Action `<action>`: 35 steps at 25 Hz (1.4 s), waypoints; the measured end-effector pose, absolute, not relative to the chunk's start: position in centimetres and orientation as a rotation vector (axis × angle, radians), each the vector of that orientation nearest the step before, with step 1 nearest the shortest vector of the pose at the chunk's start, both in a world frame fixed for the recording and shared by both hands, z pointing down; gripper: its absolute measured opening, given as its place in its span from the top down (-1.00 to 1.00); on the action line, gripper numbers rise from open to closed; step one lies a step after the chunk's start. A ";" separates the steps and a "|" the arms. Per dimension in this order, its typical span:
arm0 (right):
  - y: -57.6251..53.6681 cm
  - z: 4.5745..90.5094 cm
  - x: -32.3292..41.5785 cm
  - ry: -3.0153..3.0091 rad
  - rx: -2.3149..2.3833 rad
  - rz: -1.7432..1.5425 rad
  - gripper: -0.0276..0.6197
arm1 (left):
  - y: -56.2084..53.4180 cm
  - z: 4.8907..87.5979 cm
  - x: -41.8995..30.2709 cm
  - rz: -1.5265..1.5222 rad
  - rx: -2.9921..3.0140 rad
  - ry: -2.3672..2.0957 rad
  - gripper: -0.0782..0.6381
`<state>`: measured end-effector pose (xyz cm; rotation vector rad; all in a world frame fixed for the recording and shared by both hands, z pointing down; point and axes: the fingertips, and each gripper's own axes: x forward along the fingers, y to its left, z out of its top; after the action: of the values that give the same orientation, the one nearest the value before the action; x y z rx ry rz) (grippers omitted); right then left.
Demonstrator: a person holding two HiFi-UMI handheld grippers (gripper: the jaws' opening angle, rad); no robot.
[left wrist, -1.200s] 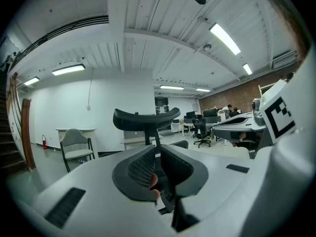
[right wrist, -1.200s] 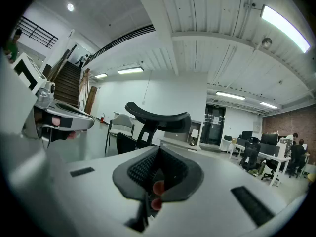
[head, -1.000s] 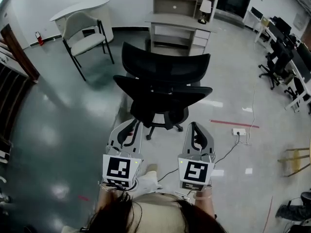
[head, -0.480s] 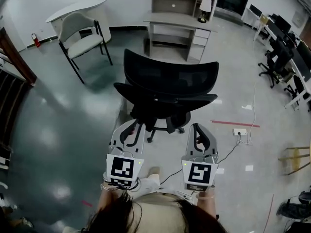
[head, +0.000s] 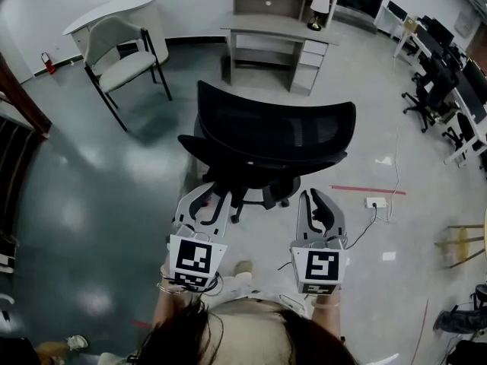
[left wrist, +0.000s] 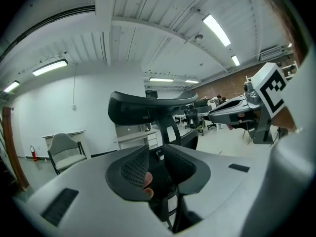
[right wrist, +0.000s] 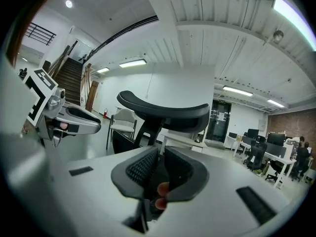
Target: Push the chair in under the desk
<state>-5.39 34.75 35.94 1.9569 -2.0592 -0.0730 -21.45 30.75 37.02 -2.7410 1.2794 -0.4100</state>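
A black mesh-backed office chair [head: 268, 131] stands on the floor with its back toward me, some way short of the grey desk [head: 266, 27] at the far wall. My left gripper [head: 204, 201] sits just behind the chair's left side. Its jaws have just been opening, and a gap shows between the pads [left wrist: 134, 166] with nothing in it. The chair's headrest [left wrist: 148, 107] looms beyond. My right gripper [head: 317, 206] hangs behind the chair's right side, shut and empty. In the right gripper view [right wrist: 162, 154] the headrest [right wrist: 168, 113] is close ahead.
A white chair [head: 118, 52] and a curved white table [head: 114, 10] stand at the far left. A lamp [head: 320, 6] sits on the desk. A power strip with its cable [head: 374, 203] and a red tape line [head: 365, 191] lie on the floor at right. Office chairs [head: 434, 90] crowd the right edge.
Both grippers have come forward toward the chair's back, which now looks larger and nearer. The left jaws stand a little wider apart.
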 end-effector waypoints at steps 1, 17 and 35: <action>34.5 36.1 -5.4 -2.056 1.950 -0.068 0.82 | 30.5 37.1 -21.5 -0.411 -2.743 1.278 0.55; 30.0 39.1 -2.6 -1.959 1.850 -0.077 0.49 | 25.0 38.5 -20.9 -0.487 -2.698 1.308 0.42; 25.1 43.3 -1.0 -1.828 1.631 -0.172 0.21 | 19.4 43.0 -19.9 -0.804 -2.516 1.265 0.18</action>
<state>-0.98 25.11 43.33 1.6308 -1.8275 -0.1722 -19.90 19.42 43.03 -2.5165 1.2646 -0.8042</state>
